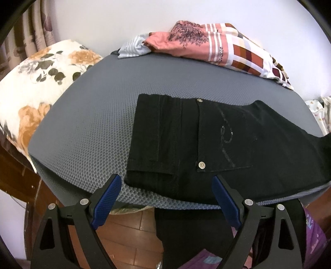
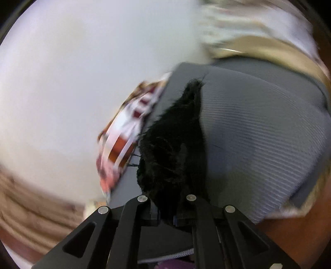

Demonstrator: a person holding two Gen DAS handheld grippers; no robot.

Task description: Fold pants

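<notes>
Black denim pants (image 1: 186, 140) lie flat on the grey mesh mattress (image 1: 86, 128) just ahead of the wide-open, empty left gripper (image 1: 165, 202), while the right gripper (image 2: 167, 215) clamps a frayed black fabric end (image 2: 175, 144).

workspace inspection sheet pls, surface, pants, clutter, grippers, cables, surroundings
surface: grey mat, mesh textured, bare on its left part
job's things: black pants lying flat, waistband end left, pocket up; far end lifted
clutter: pink patterned cloth at far edge; floral pillow at left
grippers: left gripper open, empty, over near edge; right gripper shut on black pants
cables: nothing seen
surroundings: white wall, curtain, wooden floor
</notes>
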